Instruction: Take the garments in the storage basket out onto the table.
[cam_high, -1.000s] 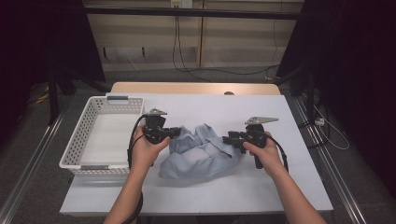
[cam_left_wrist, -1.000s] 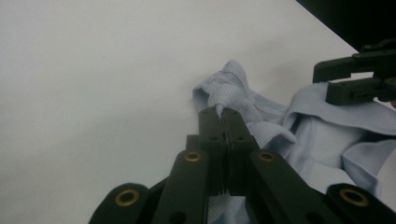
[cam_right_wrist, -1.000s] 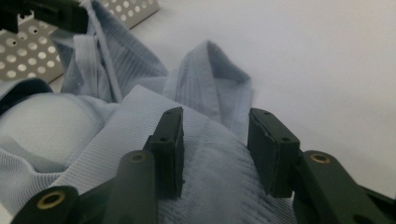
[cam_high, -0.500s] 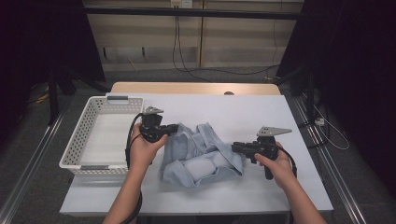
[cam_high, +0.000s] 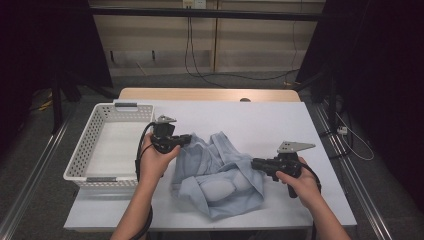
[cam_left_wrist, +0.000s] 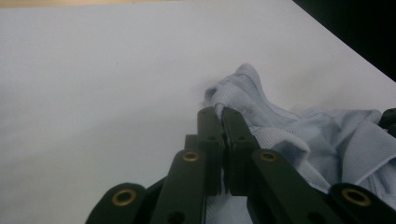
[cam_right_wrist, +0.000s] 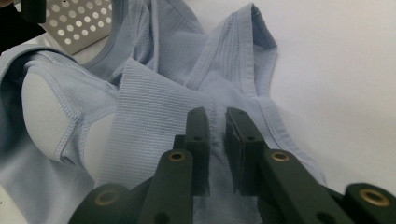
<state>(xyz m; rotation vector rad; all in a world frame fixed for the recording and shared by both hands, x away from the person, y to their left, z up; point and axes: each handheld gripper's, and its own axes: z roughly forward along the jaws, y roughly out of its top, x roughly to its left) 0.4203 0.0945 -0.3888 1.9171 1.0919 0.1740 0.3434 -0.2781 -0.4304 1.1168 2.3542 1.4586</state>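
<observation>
Beside the light blue garment (cam_high: 220, 175), the white basket (cam_high: 80, 159) holds nothing.

Right gripper (cam_high: 256, 163) carried out toward three o'clock, away from left gripper (cam_high: 186, 138), then settled near the table's (cam_high: 280, 120) right half. Jaws closed further over that stretch, now nipping a fold of the shirt (cam_high: 217, 177) with a narrow gap between the pads. Shirt pulled from a crumpled heap into a wider, flatter spread, right edge drawn toward three o'clock, pale inner lining now exposed at the middle, lower hem slid toward six o'clock, nearer the table's front edge.
</observation>
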